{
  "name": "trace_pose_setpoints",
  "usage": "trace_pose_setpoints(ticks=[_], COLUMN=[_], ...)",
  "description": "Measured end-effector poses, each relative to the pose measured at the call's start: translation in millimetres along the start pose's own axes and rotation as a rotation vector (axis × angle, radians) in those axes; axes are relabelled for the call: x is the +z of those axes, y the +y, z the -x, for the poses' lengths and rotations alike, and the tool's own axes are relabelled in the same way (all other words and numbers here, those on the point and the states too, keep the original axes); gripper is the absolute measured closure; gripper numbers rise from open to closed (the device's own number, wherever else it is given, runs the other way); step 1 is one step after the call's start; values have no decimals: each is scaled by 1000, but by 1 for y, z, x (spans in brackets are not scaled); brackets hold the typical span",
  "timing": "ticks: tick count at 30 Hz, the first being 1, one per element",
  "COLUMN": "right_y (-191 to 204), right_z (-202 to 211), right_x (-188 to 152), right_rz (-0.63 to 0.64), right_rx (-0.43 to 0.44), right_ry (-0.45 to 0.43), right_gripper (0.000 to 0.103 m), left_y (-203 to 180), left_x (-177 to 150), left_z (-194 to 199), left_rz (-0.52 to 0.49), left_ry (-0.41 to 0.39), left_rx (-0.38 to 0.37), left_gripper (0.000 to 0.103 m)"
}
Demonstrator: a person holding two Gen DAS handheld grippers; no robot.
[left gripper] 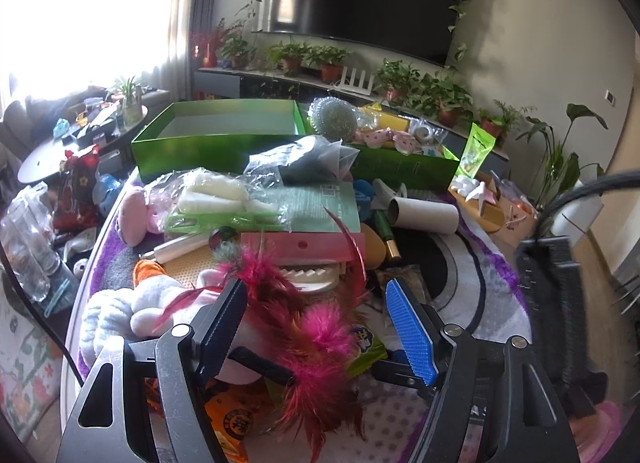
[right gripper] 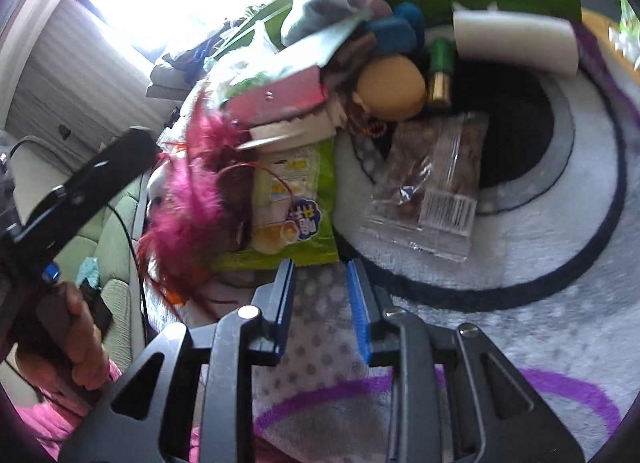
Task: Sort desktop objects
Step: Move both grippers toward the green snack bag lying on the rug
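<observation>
My left gripper (left gripper: 316, 303) is open, its jaws wide apart around a pink and red feather toy (left gripper: 320, 339) that lies on the pile. The feathers also show in the right wrist view (right gripper: 188, 199). My right gripper (right gripper: 320, 275) is open and empty, low over the white and purple rug (right gripper: 540, 263), just in front of a green snack packet (right gripper: 288, 203). A clear packet with a barcode (right gripper: 432, 191) lies to the right. An empty green box (left gripper: 224, 131) and a filled green box (left gripper: 404, 163) stand behind the pile.
The pile holds a white plush toy (left gripper: 120, 311), a pink box (left gripper: 304, 245), a cardboard tube (left gripper: 424, 215), a beige sponge egg (right gripper: 392, 87) and a green and gold tube (right gripper: 440, 71). A round side table (left gripper: 52, 151) stands at left. A TV and plants line the far wall.
</observation>
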State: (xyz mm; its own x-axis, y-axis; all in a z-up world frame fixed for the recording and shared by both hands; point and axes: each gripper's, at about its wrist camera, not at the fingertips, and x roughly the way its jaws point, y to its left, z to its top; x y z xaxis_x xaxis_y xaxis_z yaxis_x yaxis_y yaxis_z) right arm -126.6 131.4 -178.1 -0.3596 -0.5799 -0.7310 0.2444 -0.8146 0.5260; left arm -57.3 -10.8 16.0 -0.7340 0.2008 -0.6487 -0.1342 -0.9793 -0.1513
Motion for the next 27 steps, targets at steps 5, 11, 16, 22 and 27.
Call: trace_pose_setpoints(ticks=[5, 11, 16, 22, 27], right_y=[-5, -6, -7, -15, -16], right_z=[-10, -9, 27, 34, -1], right_x=[5, 5, 0, -6, -9], right_rz=[-55, -76, -30, -50, -117], right_rx=[65, 77, -19, 11, 104], right_ry=[-10, -44, -140, -73, 16], right_gripper=[70, 97, 102, 98, 89], left_y=[1, -2, -16, -27, -20], left_x=[0, -2, -3, -2, -3], left_z=[0, -2, -2, -4, -7], left_rz=[-2, -8, -38, -54, -38], left_ry=[-3, 13, 14, 12, 23], left_rx=[-6, -2, -23, -36, -16], left_gripper=[30, 30, 30, 30, 30])
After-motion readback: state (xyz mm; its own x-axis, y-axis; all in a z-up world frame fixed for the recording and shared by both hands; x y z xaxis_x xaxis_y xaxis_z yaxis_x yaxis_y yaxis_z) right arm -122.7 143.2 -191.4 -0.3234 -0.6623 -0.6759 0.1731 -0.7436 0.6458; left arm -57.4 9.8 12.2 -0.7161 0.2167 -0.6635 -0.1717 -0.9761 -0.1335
